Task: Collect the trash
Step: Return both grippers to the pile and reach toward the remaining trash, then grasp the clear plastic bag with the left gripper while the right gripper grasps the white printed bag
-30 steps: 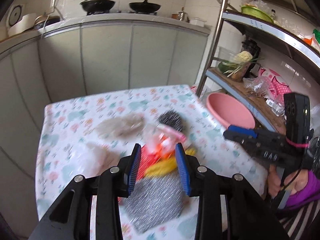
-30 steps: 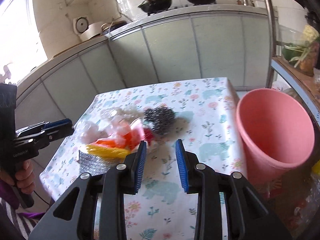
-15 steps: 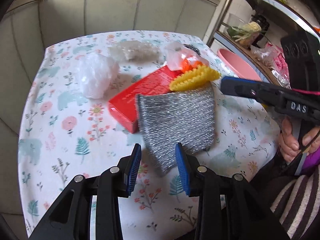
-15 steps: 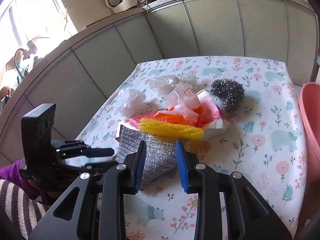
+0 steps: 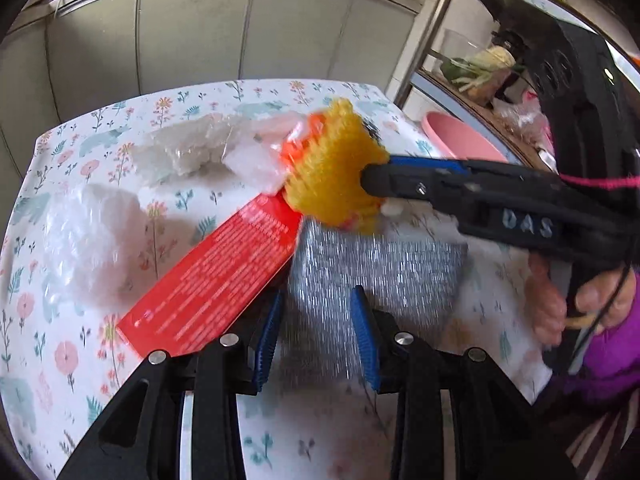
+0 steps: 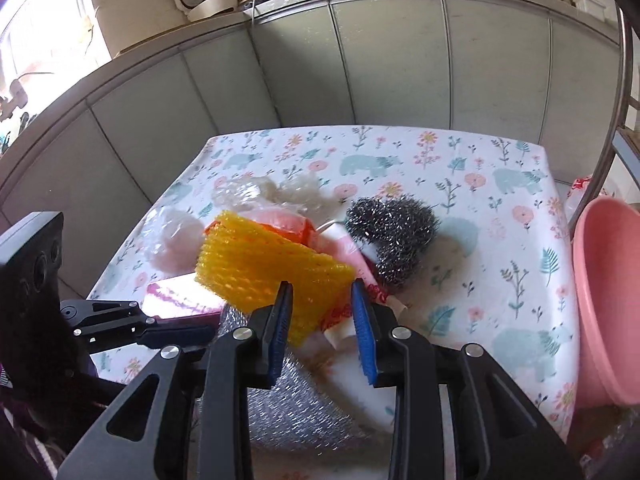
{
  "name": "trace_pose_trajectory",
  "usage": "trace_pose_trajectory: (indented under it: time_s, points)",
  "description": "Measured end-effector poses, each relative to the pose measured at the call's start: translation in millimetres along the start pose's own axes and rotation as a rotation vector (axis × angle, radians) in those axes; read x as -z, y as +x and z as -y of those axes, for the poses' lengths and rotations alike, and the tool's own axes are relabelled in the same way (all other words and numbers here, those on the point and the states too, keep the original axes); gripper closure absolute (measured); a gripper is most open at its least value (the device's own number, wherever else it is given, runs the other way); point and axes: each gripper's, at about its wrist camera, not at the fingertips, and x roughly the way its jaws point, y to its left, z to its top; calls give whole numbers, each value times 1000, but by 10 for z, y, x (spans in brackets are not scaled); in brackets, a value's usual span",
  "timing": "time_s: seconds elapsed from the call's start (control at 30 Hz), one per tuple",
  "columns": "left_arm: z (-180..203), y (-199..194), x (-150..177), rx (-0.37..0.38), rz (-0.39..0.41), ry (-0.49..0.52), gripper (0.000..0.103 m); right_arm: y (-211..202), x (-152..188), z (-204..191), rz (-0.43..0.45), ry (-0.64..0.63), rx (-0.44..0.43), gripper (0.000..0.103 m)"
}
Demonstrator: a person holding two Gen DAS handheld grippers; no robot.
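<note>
A pile of trash lies on the floral table [image 6: 480, 184]. It holds a yellow foam net [image 6: 260, 264], a silver glitter cloth [image 5: 380, 264], a red box [image 5: 216, 276], a pink and orange bag [image 6: 280, 220] and a steel wool ball [image 6: 390, 236]. My left gripper [image 5: 317, 344] is open and low over the silver cloth, whose near edge lies between its pads. In the right wrist view it reaches in from the left [image 6: 192, 334]. My right gripper [image 6: 323, 324] is open, with the near corner of the yellow net between its pads. Its tip [image 5: 372, 178] meets the net from the right.
Two crumpled clear plastic bags [image 5: 92, 240] [image 5: 188, 152] lie left of and behind the pile. A pink bin [image 6: 604, 304] stands off the table's right edge, beside a metal shelf rack [image 5: 436, 32]. Grey cabinets run behind. A hand in a purple sleeve [image 5: 592, 308] holds the right gripper.
Both grippers have come down and closer to the pile. The left now straddles the silver cloth's edge. The right has slid left onto the yellow net. Neither gap has changed.
</note>
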Motion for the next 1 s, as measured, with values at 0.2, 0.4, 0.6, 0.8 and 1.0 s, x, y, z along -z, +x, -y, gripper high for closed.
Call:
trace_pose_trajectory:
  time_s: [0.2,0.4,0.6,0.8,1.0]
  points:
    - [-204,107,-211,-21,3,-119,69,-218,52,-37,34,7,-41,72]
    - [-286,-97,-209,-41,49,-119,69,-372,252,-236,-8,-11,-182,72]
    - [-367,-411,0,-29,53,-104,69,-221,416,-389,-129,-2,-338,72]
    - [-555,-856,107,-71,122,-135,69,-56,481,-446,-190,-43,-265,72]
    - [-899,-986,37,-194,170,-209,68,-4,416,-206,-134,-52,-51,72]
